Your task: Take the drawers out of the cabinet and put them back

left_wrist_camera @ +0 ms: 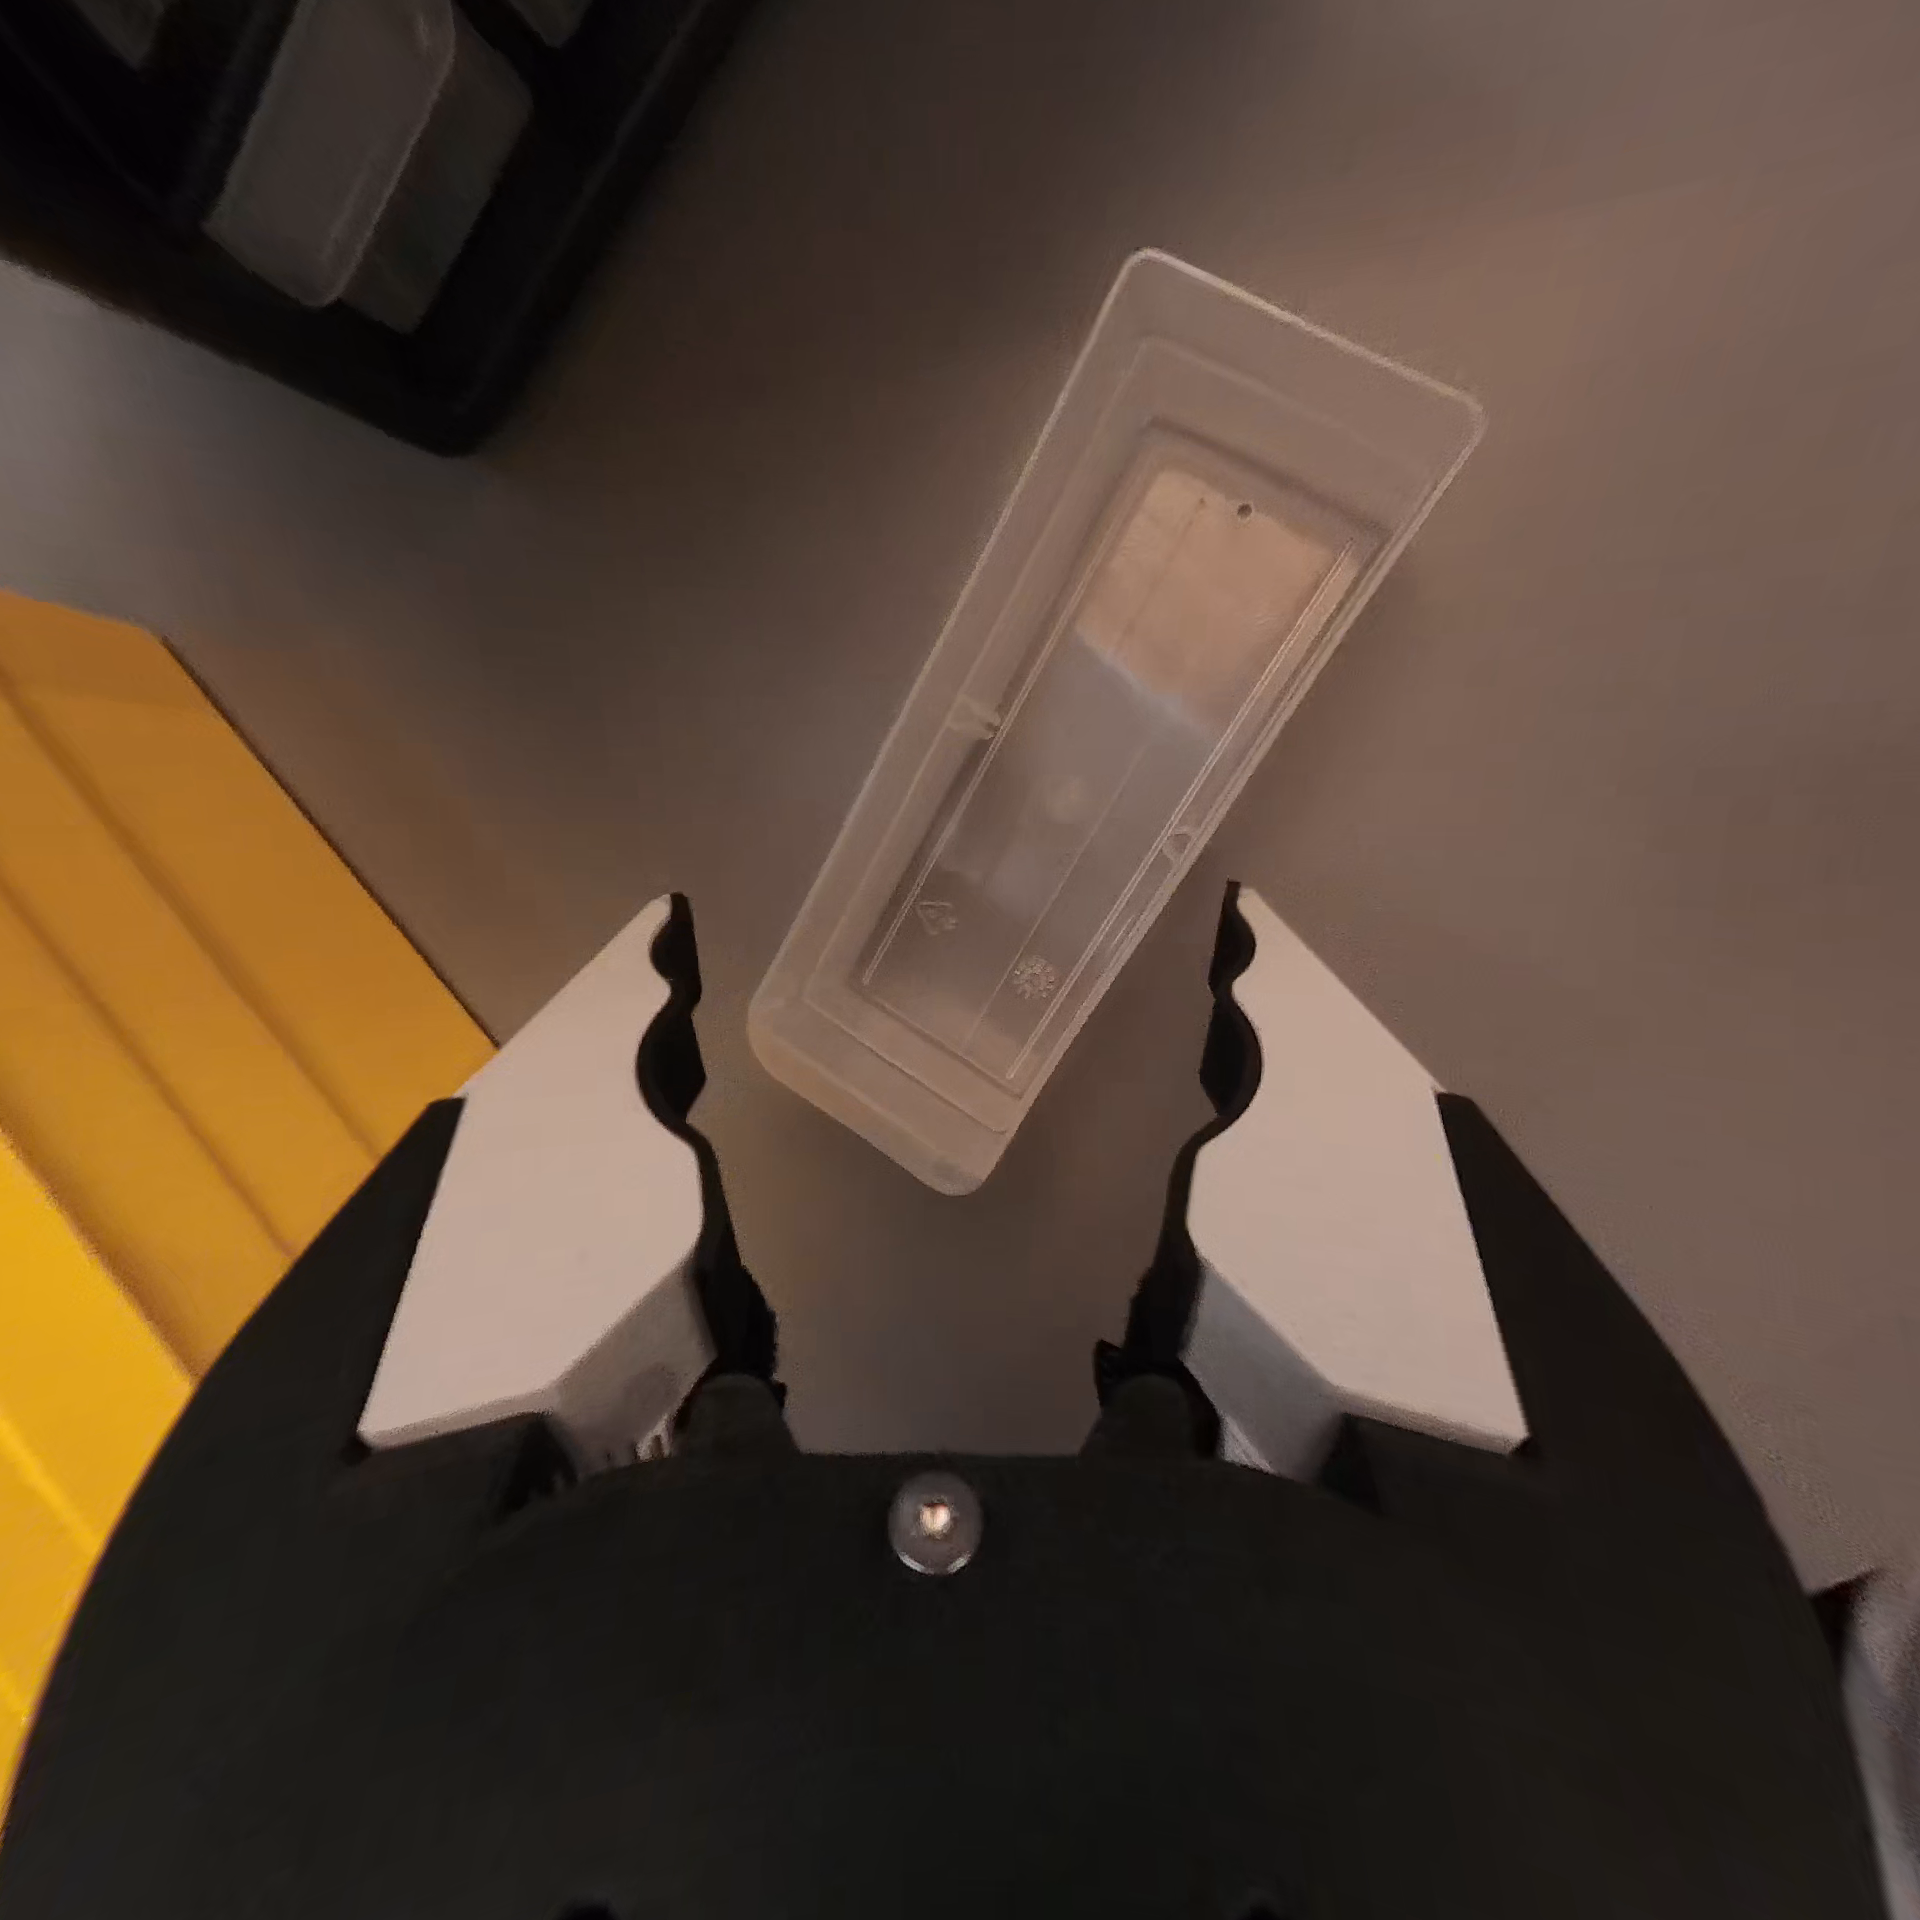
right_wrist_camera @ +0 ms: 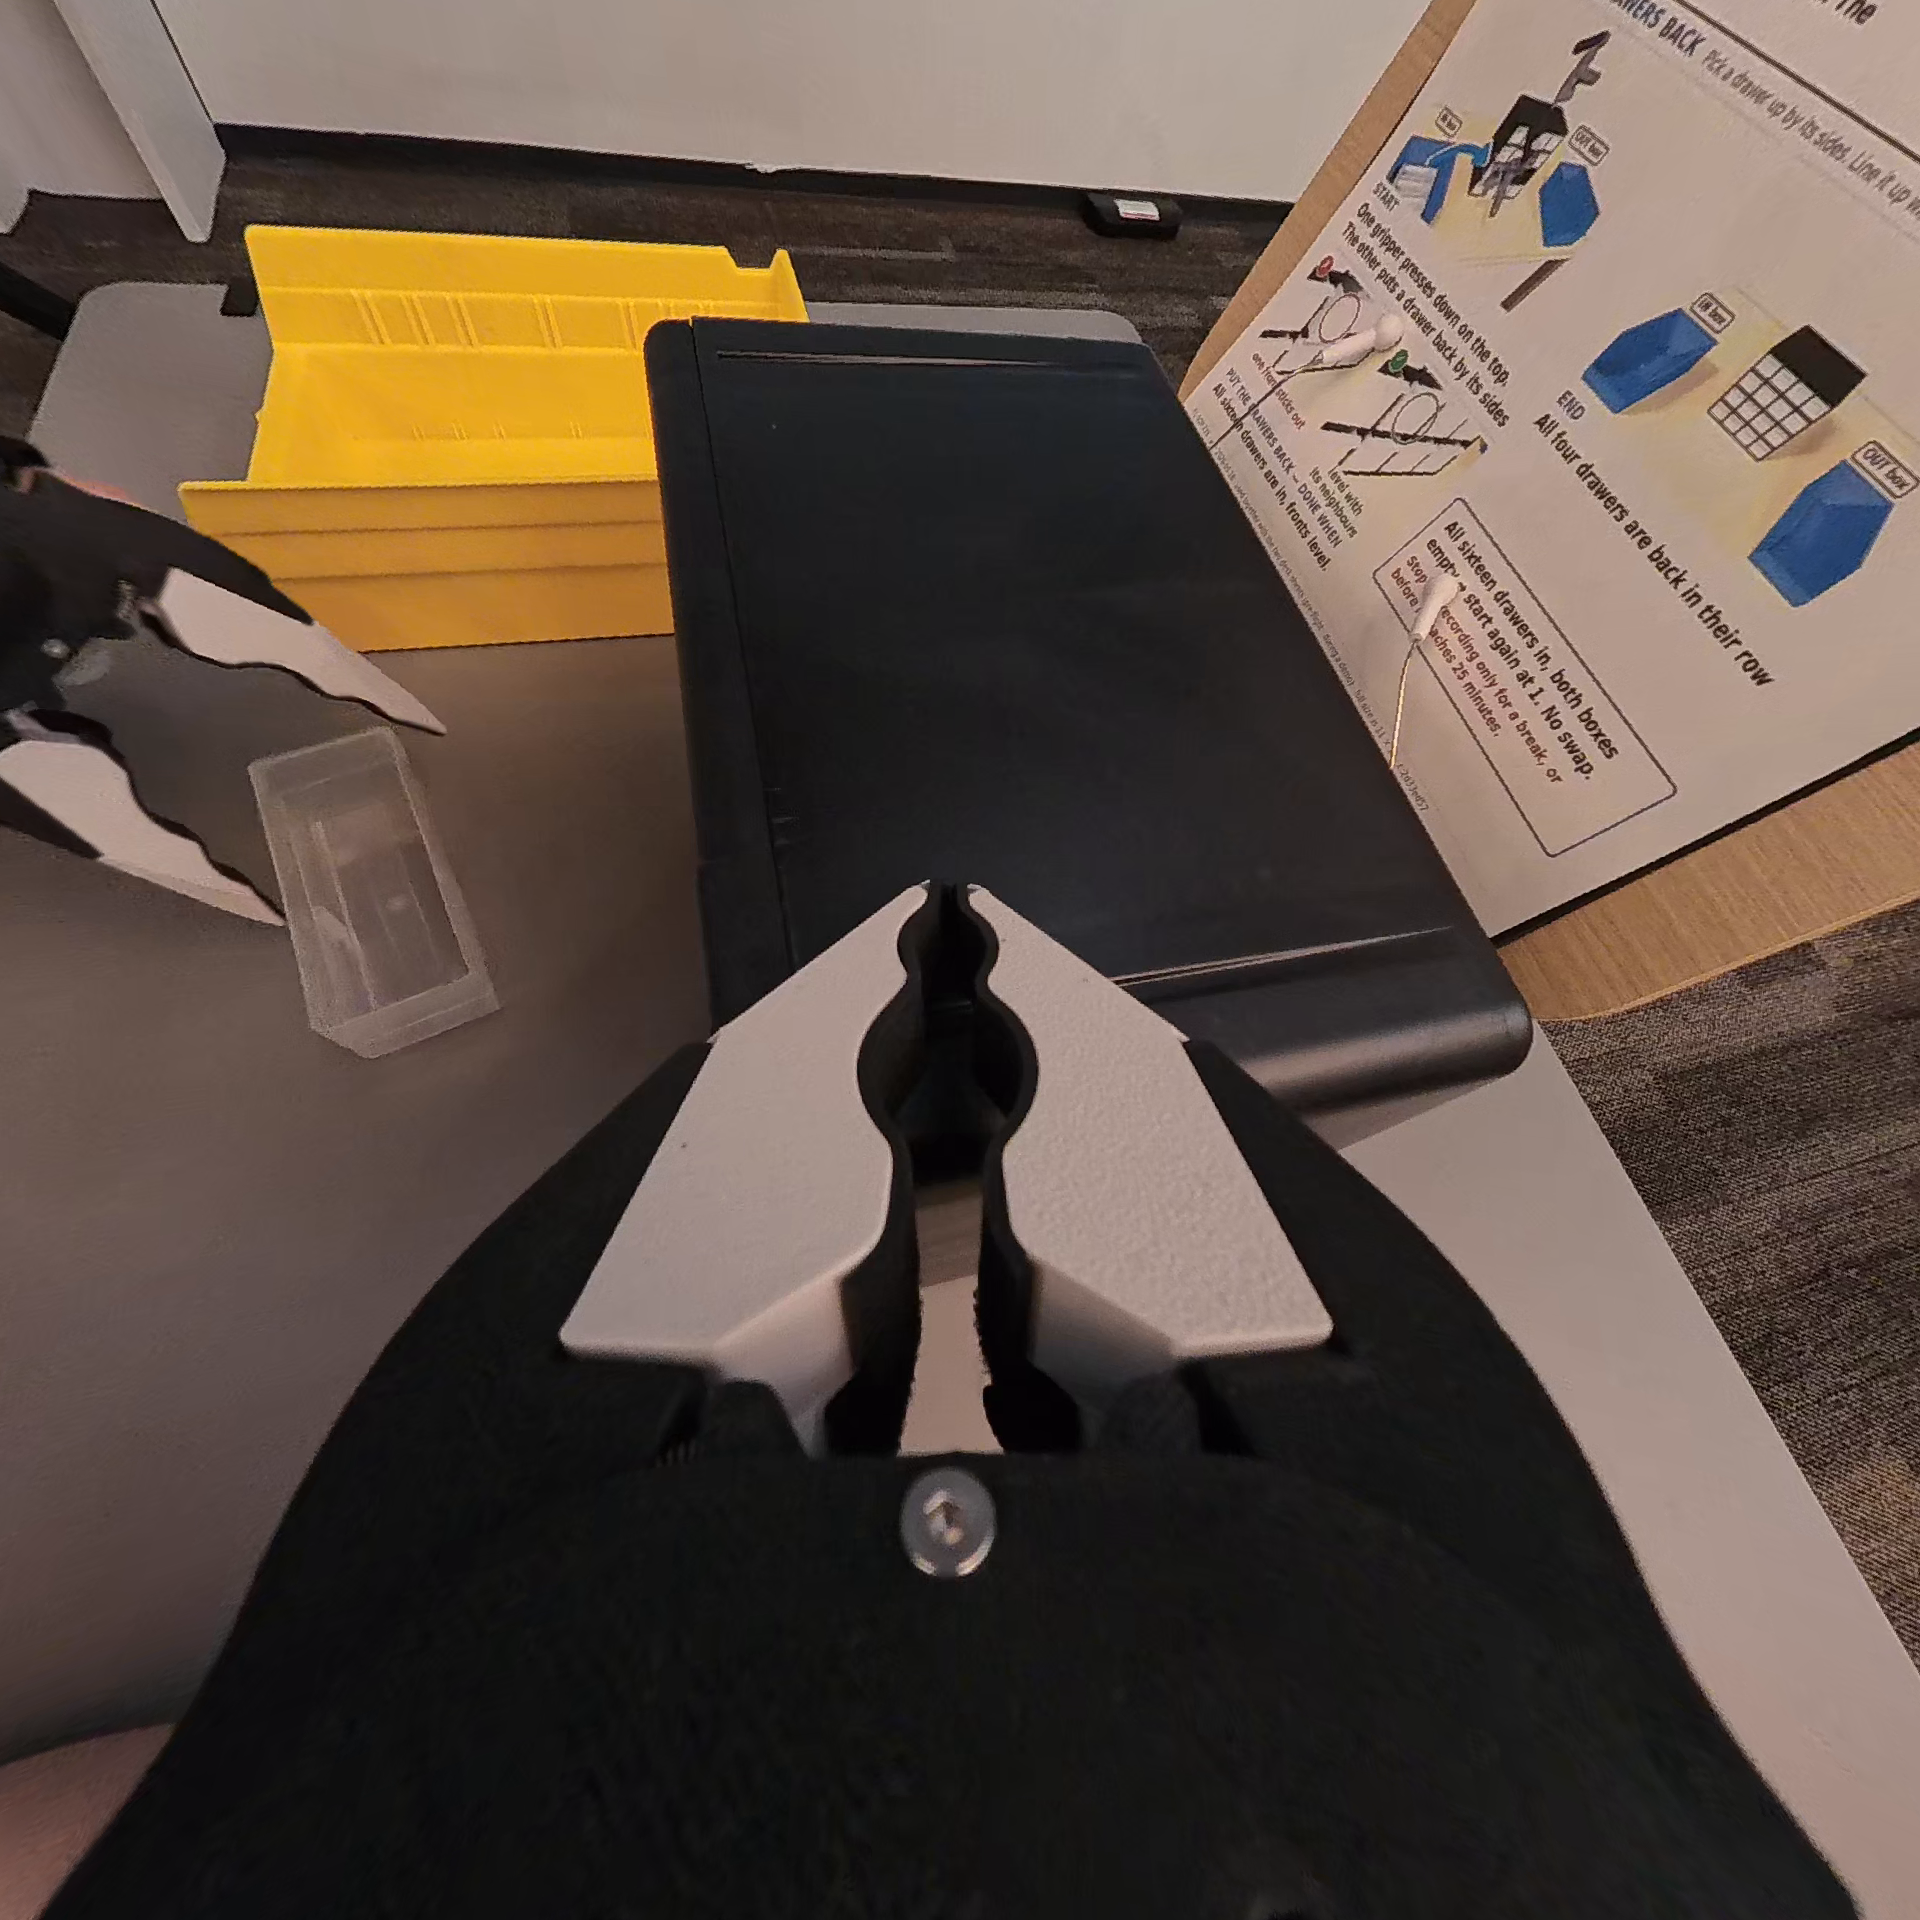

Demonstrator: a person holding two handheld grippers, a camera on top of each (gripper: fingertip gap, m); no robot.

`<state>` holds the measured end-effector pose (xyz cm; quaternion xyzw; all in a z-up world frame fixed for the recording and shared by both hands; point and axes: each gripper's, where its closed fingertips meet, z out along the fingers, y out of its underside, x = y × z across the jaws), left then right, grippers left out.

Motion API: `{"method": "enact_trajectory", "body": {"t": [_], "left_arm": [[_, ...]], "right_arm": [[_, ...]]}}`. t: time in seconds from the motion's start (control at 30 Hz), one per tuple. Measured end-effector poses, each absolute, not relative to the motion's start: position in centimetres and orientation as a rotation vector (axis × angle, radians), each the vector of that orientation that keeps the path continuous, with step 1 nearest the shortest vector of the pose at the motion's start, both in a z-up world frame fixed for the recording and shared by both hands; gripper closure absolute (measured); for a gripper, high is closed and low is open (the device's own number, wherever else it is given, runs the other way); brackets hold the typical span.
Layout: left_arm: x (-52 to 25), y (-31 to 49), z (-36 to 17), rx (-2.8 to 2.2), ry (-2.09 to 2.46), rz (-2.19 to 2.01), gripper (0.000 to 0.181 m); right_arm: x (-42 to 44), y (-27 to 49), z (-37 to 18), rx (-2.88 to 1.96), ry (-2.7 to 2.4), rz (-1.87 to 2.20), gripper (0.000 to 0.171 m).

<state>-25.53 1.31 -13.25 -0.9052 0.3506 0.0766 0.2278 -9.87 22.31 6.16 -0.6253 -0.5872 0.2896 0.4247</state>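
A clear plastic drawer [left_wrist_camera: 1112, 717] lies on the grey table, open side up and empty. It also shows in the right wrist view [right_wrist_camera: 369, 888]. My left gripper [left_wrist_camera: 954, 909] is open and hovers above the drawer's near end, not touching it. It shows from the side in the right wrist view [right_wrist_camera: 353, 821]. The black cabinet [right_wrist_camera: 1049, 665] stands on the table. In the left wrist view only its corner [left_wrist_camera: 312, 208] shows, with clear drawers in its slots. My right gripper [right_wrist_camera: 948, 891] is shut and empty, its tips over the cabinet's near top edge.
A yellow bin [right_wrist_camera: 457, 436] stands behind the drawer, left of the cabinet; it also shows in the left wrist view [left_wrist_camera: 156, 987]. An instruction sheet [right_wrist_camera: 1590, 416] leans at the right. The table edge [right_wrist_camera: 1621, 1351] runs along the right, with carpet beyond. My right fingertips sit around 35 centimeters from my left ones.
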Motion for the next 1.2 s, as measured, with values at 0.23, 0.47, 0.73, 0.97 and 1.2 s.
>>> {"method": "enact_trajectory", "body": {"t": [0.23,0.47,0.73,0.97,1.2], "left_arm": [[-25.5,1.0,-14.3,-2.48,1.285,0.171,0.084],[-25.9,0.7,-14.9,-2.549,1.33,0.1,0.104],[-26.2,0.2,-14.8,-2.578,1.337,0.054,0.112],[-26.5,-0.2,-15.2,-2.642,1.331,0.045,0.117],[-26.9,0.1,-14.4,-2.739,1.003,0.058,0.119]], "right_arm": [[-9.9,22.3,6.2,-1.561,-1.472,0.726,0.171],[-9.9,22.3,6.2,-1.56,-1.474,0.72,0.171],[-9.9,22.3,6.2,-1.559,-1.475,0.717,0.171],[-9.9,22.3,6.2,-1.56,-1.473,0.718,0.171],[-9.9,22.3,6.2,-1.555,-1.475,0.724,0.171]]}}
